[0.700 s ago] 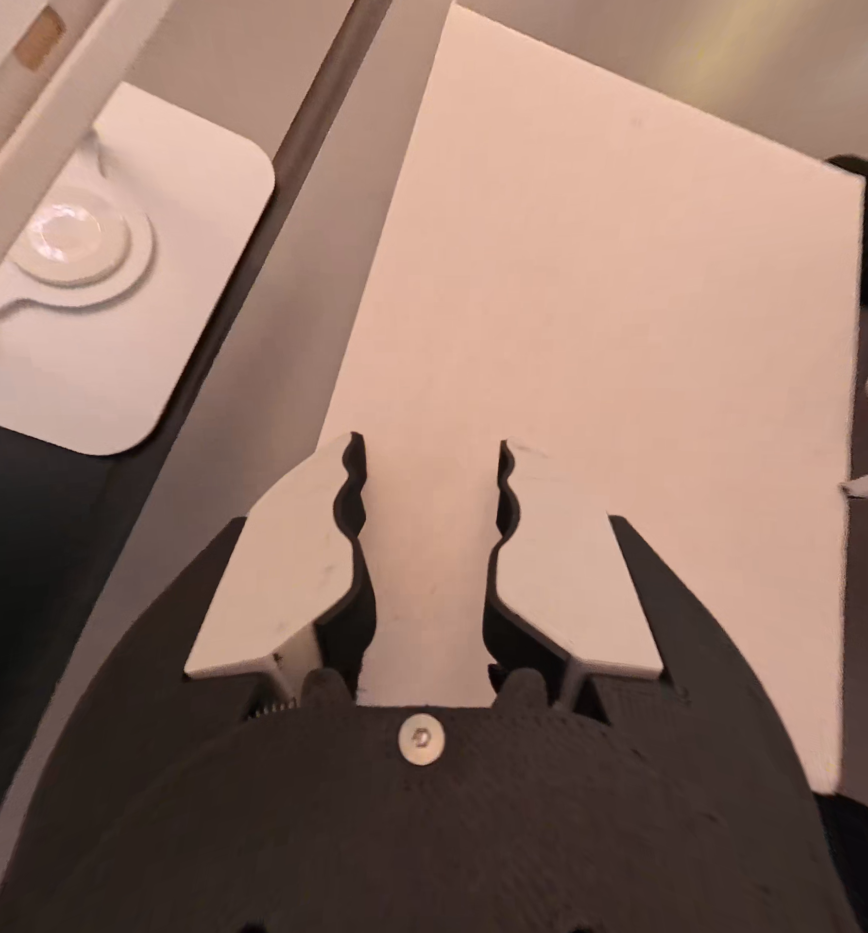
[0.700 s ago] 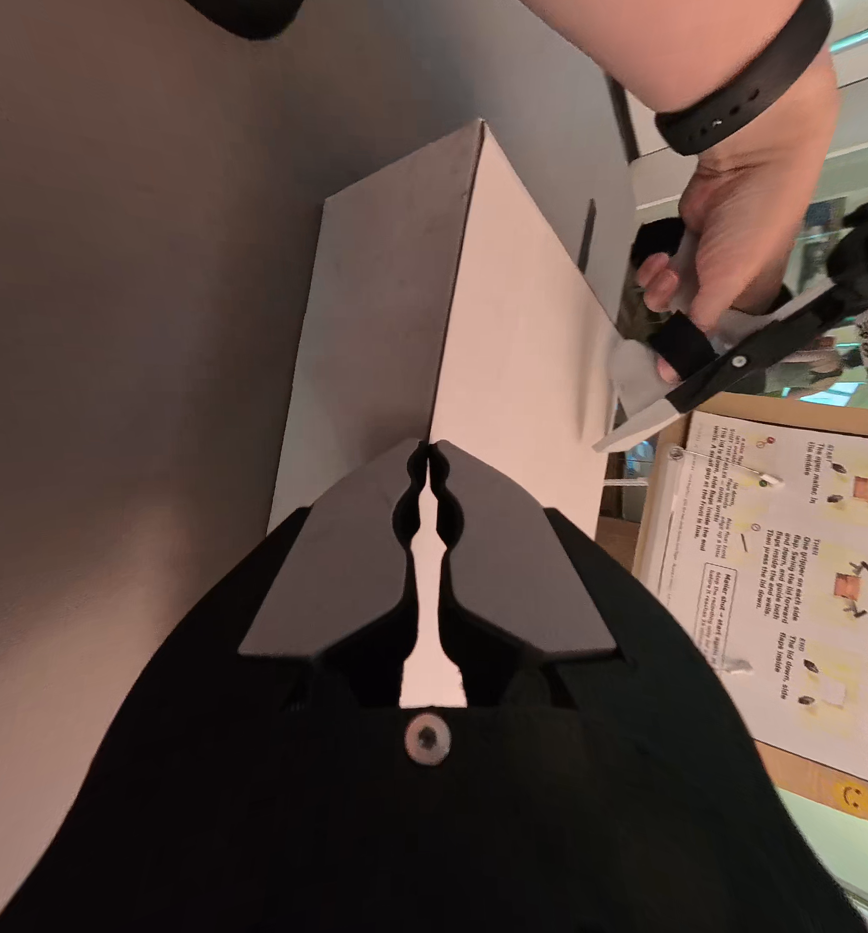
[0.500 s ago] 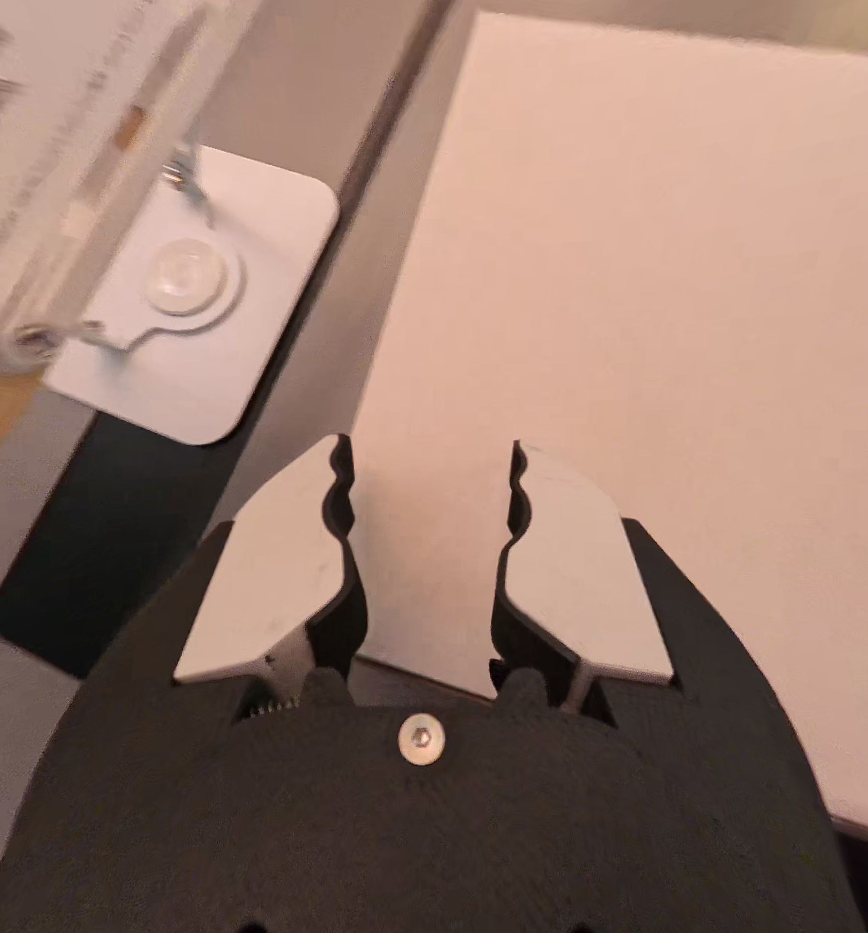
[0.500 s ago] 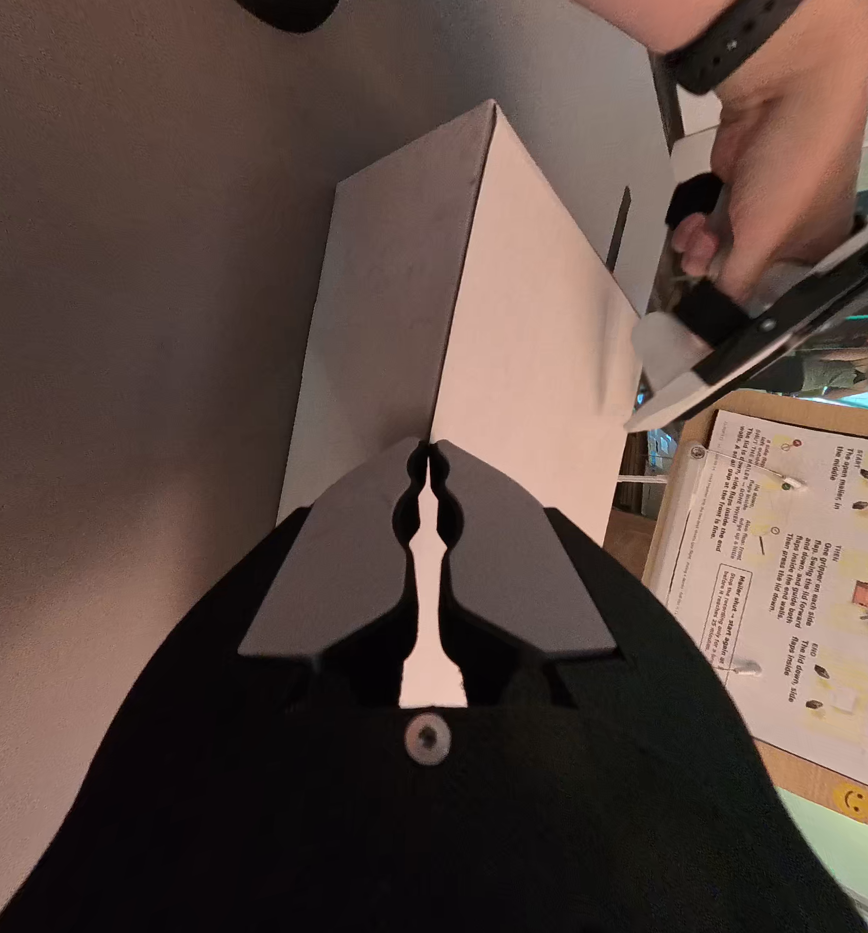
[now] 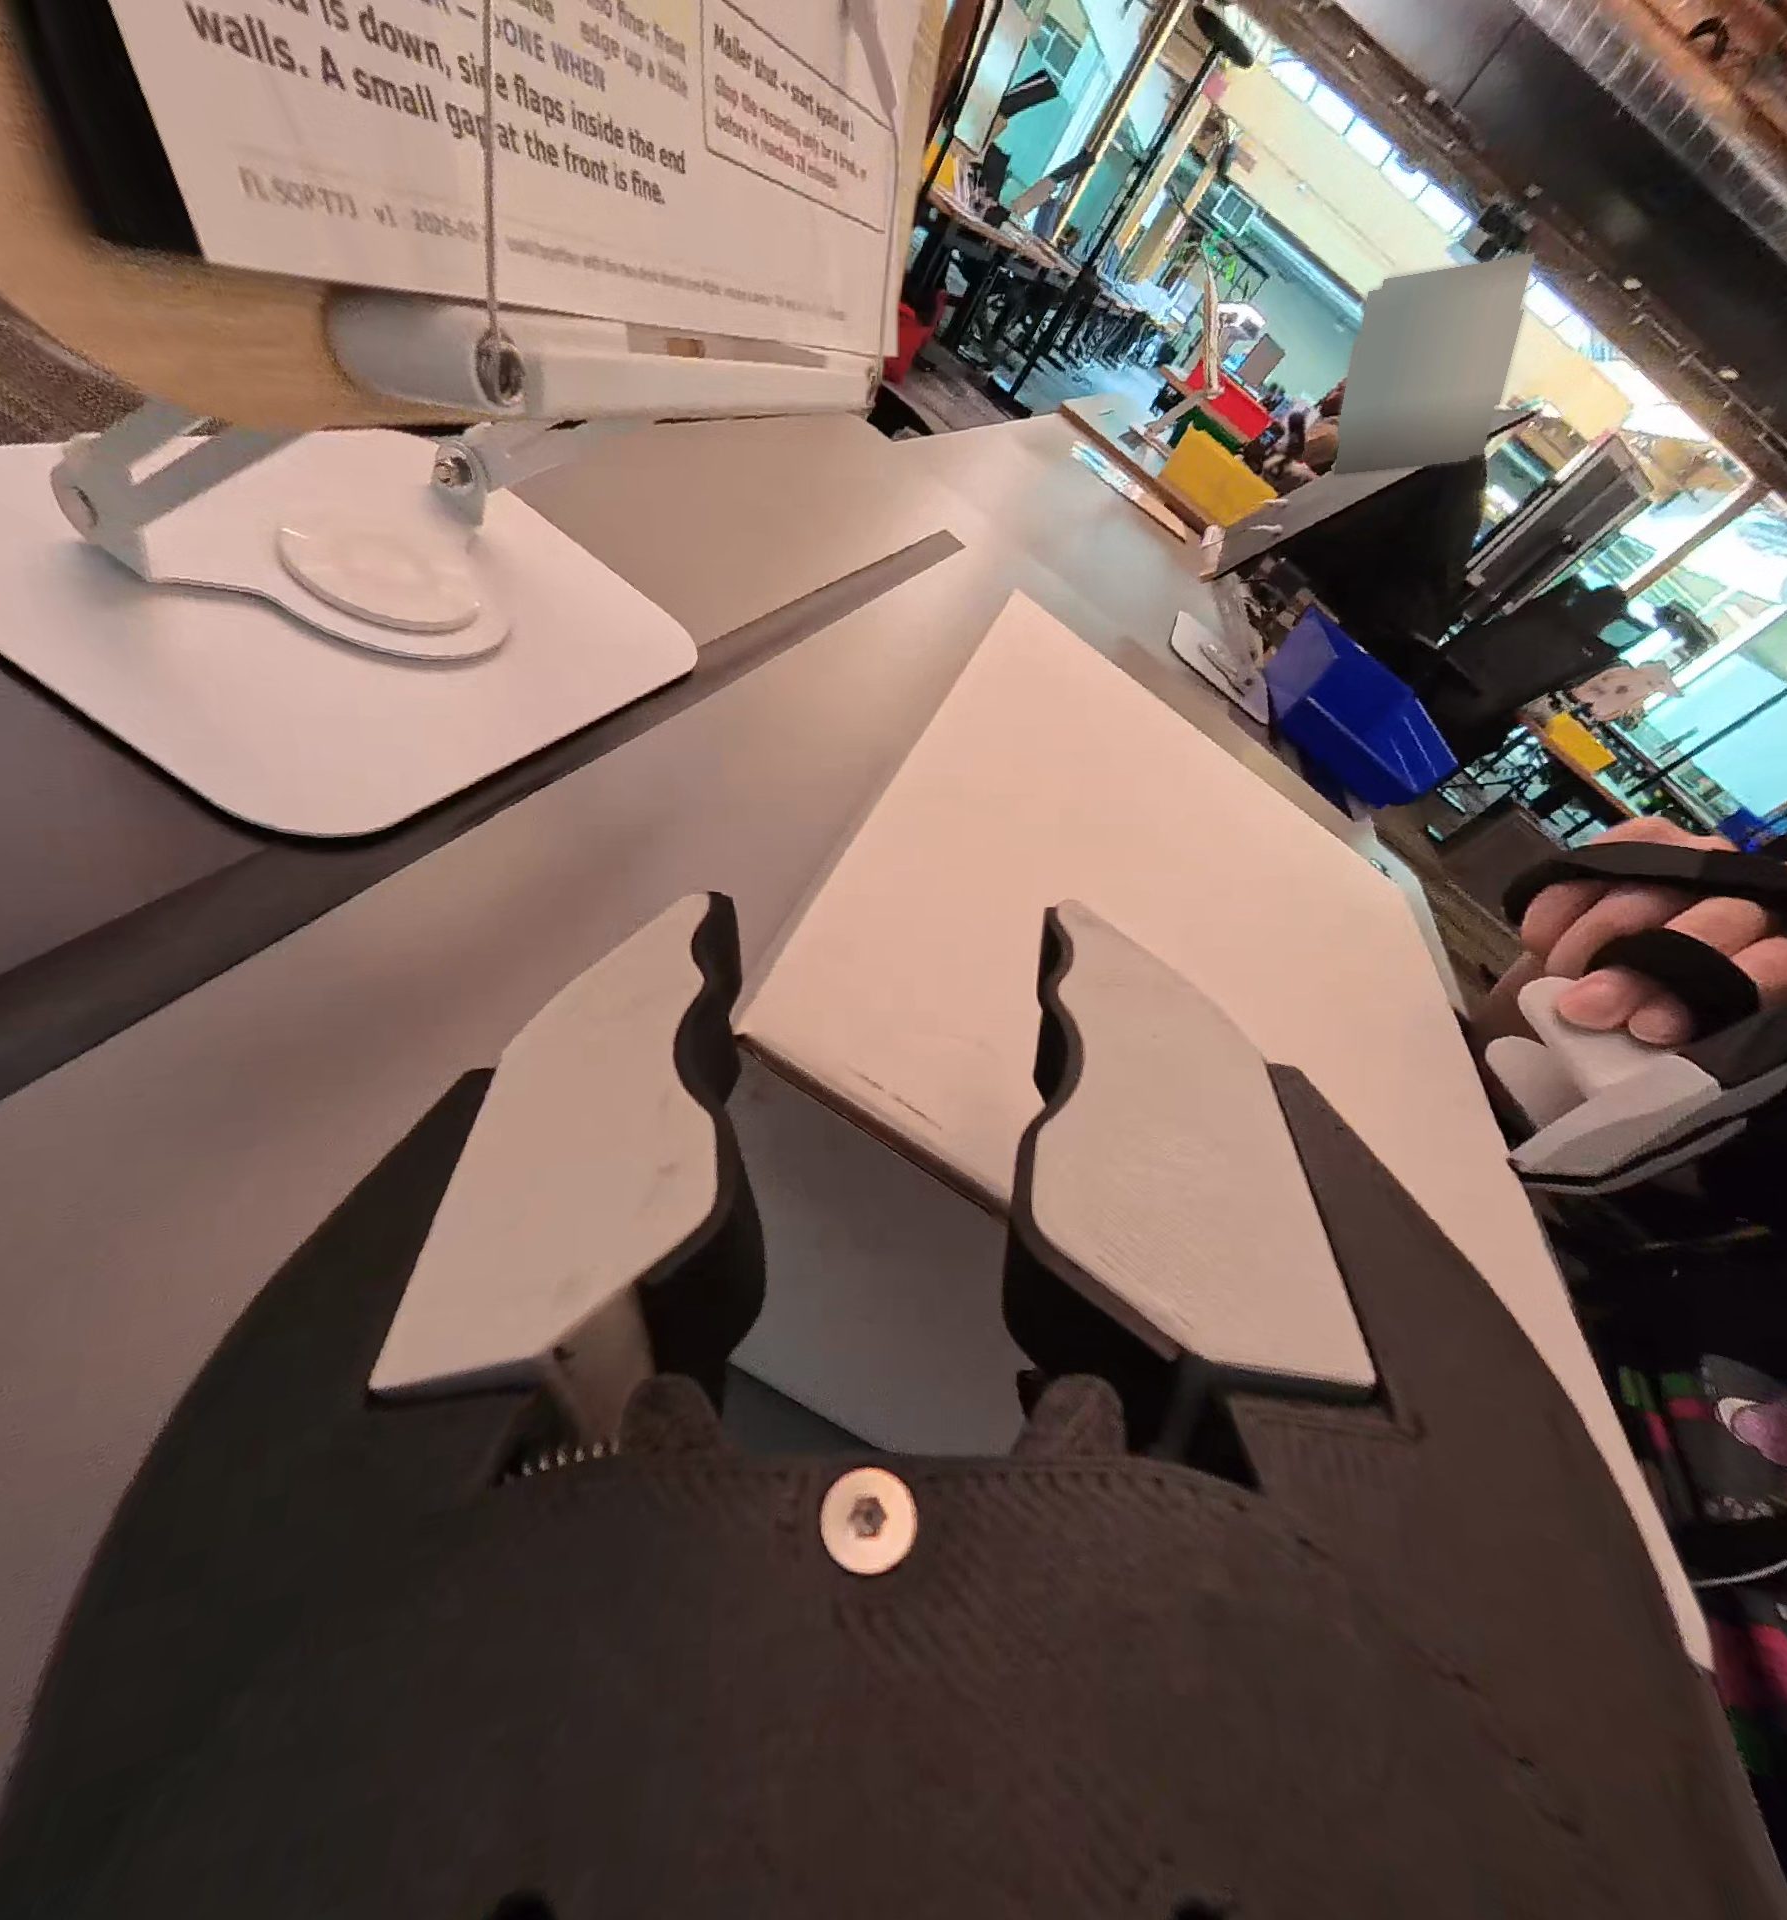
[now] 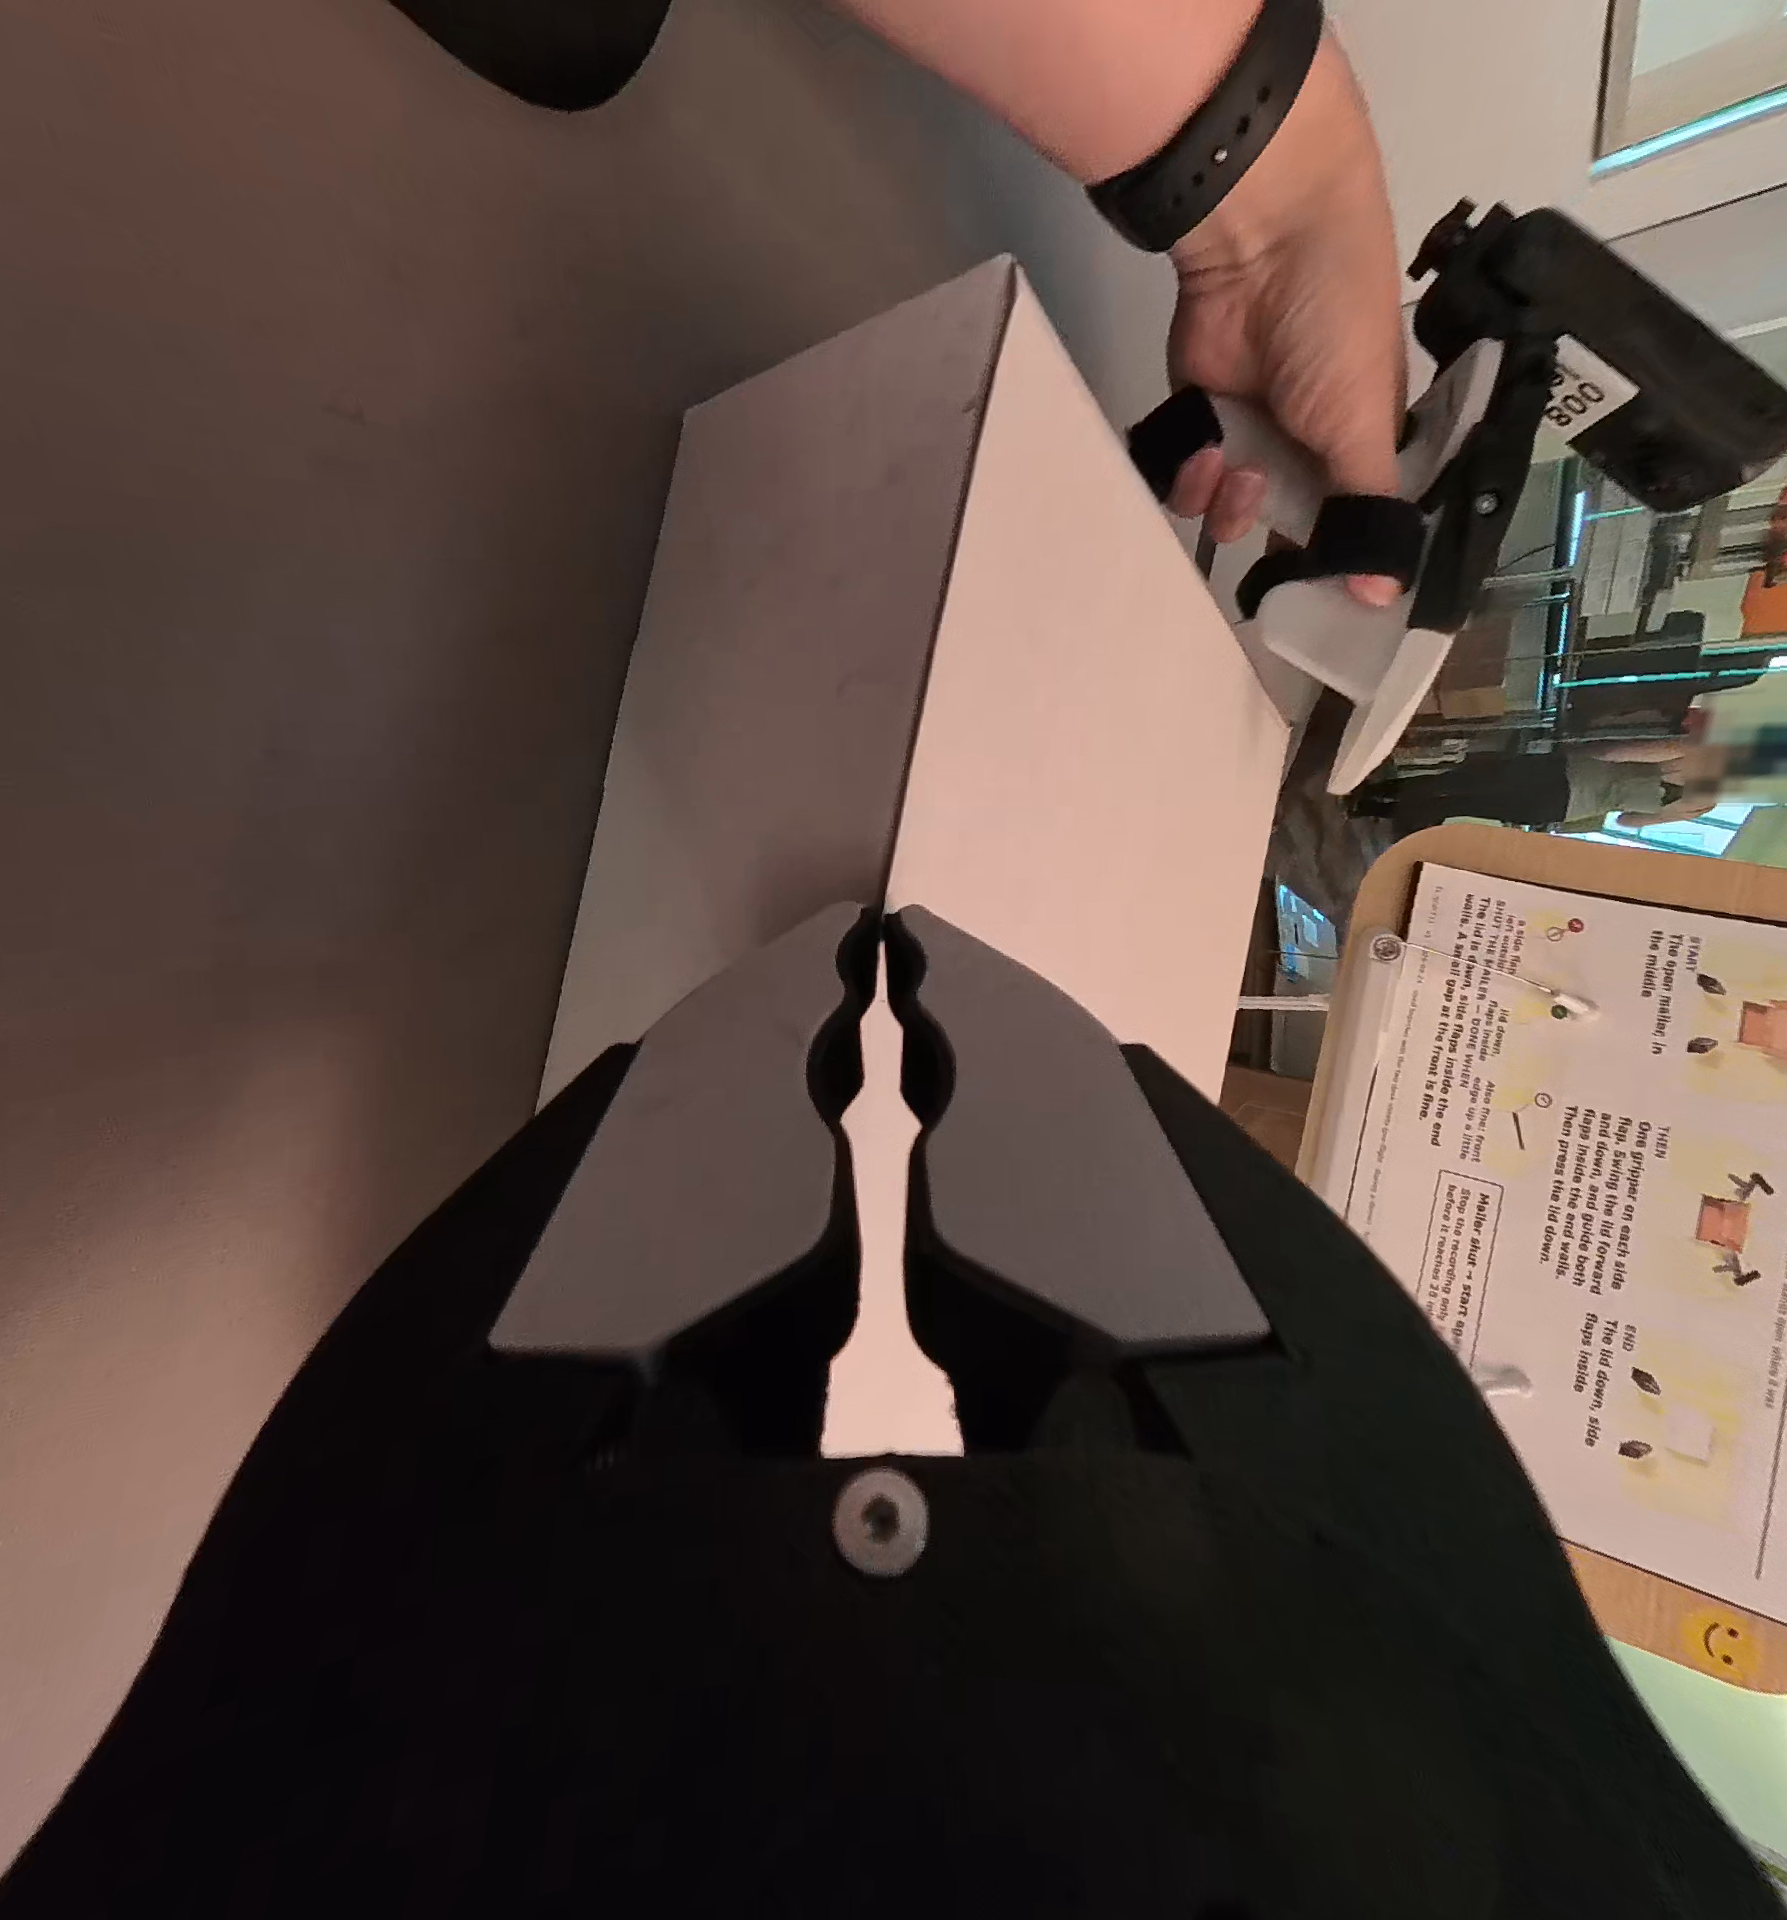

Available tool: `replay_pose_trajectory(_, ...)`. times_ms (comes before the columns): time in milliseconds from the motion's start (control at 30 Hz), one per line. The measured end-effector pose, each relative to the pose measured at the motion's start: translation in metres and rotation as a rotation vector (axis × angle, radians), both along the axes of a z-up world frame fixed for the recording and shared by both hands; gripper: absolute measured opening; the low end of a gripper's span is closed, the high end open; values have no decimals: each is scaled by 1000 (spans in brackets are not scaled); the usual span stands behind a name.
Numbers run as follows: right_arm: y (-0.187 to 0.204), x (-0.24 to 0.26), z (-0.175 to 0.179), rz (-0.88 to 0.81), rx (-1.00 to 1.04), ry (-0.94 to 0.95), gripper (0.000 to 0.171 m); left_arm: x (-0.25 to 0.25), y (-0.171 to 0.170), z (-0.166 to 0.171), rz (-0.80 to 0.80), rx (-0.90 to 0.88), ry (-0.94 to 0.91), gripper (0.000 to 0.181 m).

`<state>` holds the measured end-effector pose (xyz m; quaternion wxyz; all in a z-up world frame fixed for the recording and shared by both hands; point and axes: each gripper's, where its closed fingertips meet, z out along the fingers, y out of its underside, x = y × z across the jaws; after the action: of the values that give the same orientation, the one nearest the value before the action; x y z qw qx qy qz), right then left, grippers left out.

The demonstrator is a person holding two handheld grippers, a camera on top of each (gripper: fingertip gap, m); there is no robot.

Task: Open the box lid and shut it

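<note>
- Left gripper (image 5: 884,1023): jaws spread, nothing between them. It hangs just off the near corner of the box (image 5: 1097,862), fingers aimed along the lid and slightly down, not touching it.
- Right gripper (image 6: 881,930): jaws together, tips almost touching, no visible grip on cardboard. They sit right at the box's near top edge (image 6: 946,582); contact or merely close, cannot tell.
- In the right wrist view the left hand (image 6: 1284,343) holds its gripper over the far side of the box, wrist bent down, black band on the wrist. In the left wrist view the right hand (image 5: 1658,977) shows at the box's far right edge, fingers on the handle.
- Box: white cardboard mailer, lid down and flat, lying on the grey counter (image 5: 276,1049) near its front edge. The white stand base (image 5: 276,675) carrying the instruction sheet (image 5: 515,125) is just beyond, towards the counter's back left.
- Handling, my read: light, thin board, stiff on the faces, floppy at the folds. Smooth surface, so the pads may slip; the box could slide on the counter if pushed.
- Grip point, my read: the lid's front lip or a side flap edge. Pinch thin and lift along the hinge arc, with the other gripper steadying the base.
</note>
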<state>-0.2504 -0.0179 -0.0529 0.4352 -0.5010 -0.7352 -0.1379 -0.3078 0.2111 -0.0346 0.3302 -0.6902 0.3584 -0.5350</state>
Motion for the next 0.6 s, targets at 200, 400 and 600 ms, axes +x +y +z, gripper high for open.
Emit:
replay_pose_trajectory(200, 2, -1, 3, 4, 35, 11, 1, 7, 0, -3, -47, -9, -36, 51)
replay_pose_trajectory(400, 2, -1, 1, -4, 31, 5, 1, -2, 9, 0, -17, 63, -8, 61)
replay_pose_trajectory(600, 2, -1, 0, -4, 32, 4, 1, -7, 6, -18, -72, 25, 54, 52)
